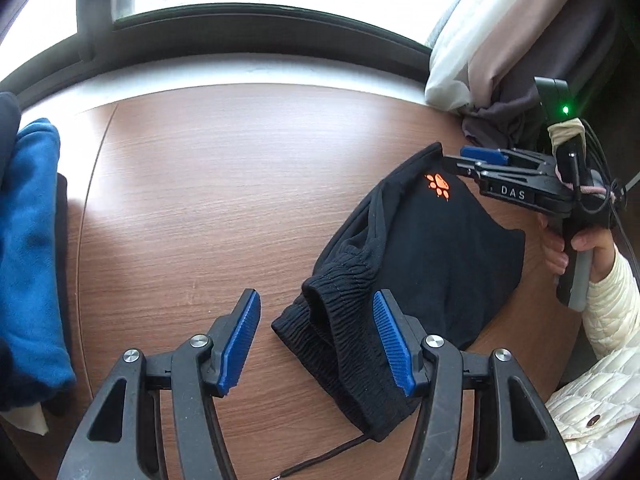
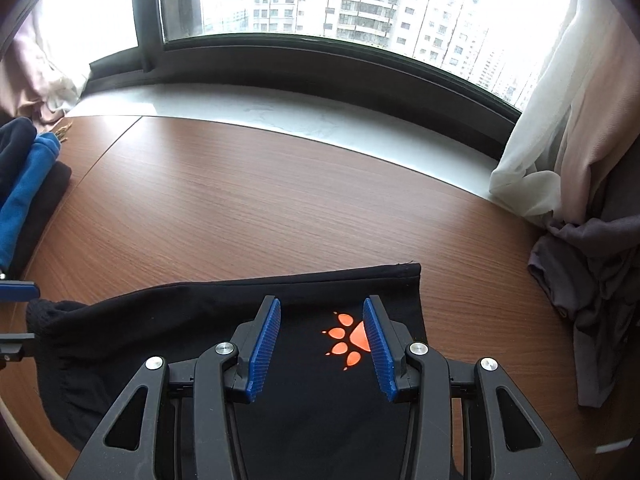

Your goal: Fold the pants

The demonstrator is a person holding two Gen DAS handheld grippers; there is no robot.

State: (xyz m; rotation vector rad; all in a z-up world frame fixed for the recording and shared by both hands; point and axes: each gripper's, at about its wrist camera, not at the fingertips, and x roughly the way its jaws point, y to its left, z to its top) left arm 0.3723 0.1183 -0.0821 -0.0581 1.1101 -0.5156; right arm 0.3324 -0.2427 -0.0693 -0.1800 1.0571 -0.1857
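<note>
Black pants [image 1: 432, 256] with an orange paw print [image 1: 439, 186] lie folded on the wooden table [image 1: 200, 200]. My left gripper [image 1: 316, 344] hovers at their gathered waistband [image 1: 332, 320], which sits between the blue pads without either pad pressing it. My right gripper [image 2: 322, 344] is open just above the pants [image 2: 160, 340], its pads either side of the paw print [image 2: 348, 344]. In the left wrist view, the right gripper [image 1: 450, 160] reaches over the far corner, held by a hand in a white quilted sleeve. The left gripper's fingers [image 2: 16, 292] show at the right wrist view's left edge.
A stack of folded blue and dark clothes [image 1: 32, 240] sits at the table's left edge. Curtains [image 2: 560, 140] and a grey cloth heap [image 2: 592, 280] crowd the right side. A window sill [image 2: 280, 108] runs behind. A drawstring [image 1: 328, 452] trails from the waistband.
</note>
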